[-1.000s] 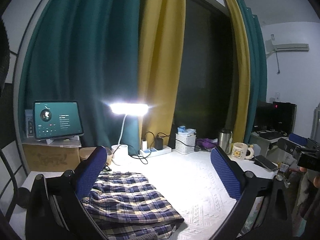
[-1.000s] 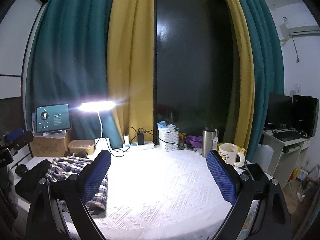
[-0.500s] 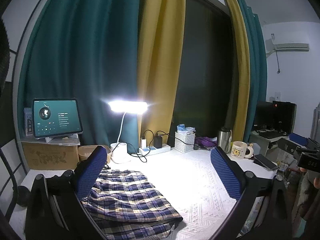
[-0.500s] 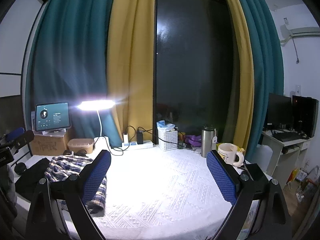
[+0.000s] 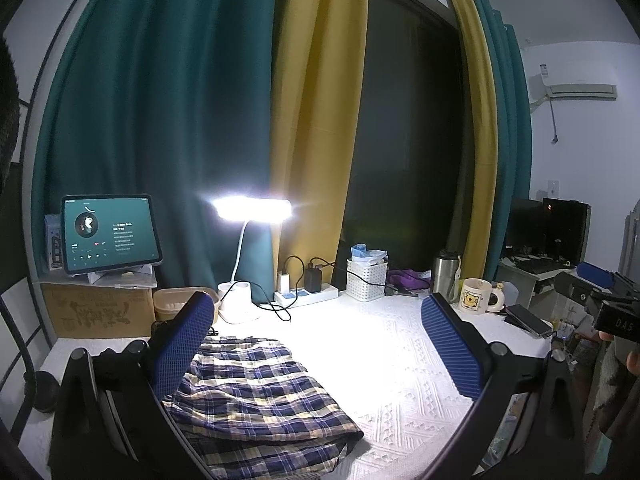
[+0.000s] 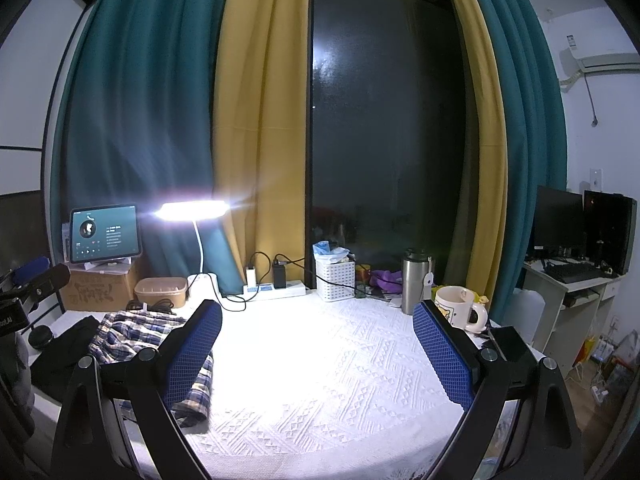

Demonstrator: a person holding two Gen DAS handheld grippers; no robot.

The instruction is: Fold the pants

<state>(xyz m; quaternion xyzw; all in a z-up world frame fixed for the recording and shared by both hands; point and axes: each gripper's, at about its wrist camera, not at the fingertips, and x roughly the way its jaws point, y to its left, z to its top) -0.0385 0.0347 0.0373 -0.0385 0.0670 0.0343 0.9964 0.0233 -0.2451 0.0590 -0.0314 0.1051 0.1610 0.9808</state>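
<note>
Left wrist view: left tool [image 5: 316, 344] spread, empty, above the worktop [image 5: 400, 360]; plaid pants [image 5: 256, 392] lying near its left front corner, apparently folded into a compact stack, little left to do; "DAS" legible on the right tool's body. Right wrist view: right tool [image 6: 316, 356] spread, empty; pants [image 6: 132, 336] by the left edge; no readable labels.

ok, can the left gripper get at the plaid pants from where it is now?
Probably yes. The left gripper is open, and the plaid pants lie flat on the white table cover right below and ahead of its left finger. Nothing lies on the cloth or between it and the fingers.
</note>
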